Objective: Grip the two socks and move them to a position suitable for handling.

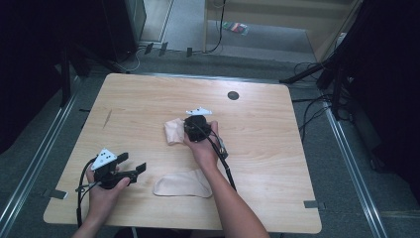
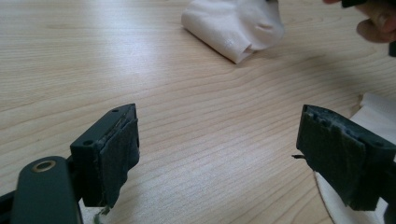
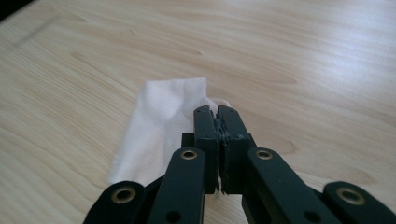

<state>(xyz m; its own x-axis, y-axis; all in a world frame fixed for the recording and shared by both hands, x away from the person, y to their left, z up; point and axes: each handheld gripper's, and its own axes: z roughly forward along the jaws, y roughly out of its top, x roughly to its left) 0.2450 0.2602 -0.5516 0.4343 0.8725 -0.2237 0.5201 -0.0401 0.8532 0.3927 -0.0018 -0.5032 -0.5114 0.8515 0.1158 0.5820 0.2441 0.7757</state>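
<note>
A folded pale cloth (image 1: 173, 131) lies near the table's middle. In the right gripper view this folded cloth (image 3: 159, 126) spreads out to the left under the jaws. My right gripper (image 1: 185, 130) (image 3: 217, 111) is shut at the cloth's near edge, and a thin bit of fabric looks pinched at its tips. A second pale cloth (image 1: 182, 184) lies flat nearer the person. My left gripper (image 1: 132, 162) (image 2: 217, 144) stands open above bare wood at the front left. Its right jaw is over the edge of the flat cloth (image 2: 379, 108). The folded cloth (image 2: 233, 28) is farther off in the left gripper view.
The wooden table (image 1: 277, 148) has a dark round grommet (image 1: 233, 95) near its far edge. Black cables trail from both grippers toward the person. Dark stands and cables line the floor at left and right.
</note>
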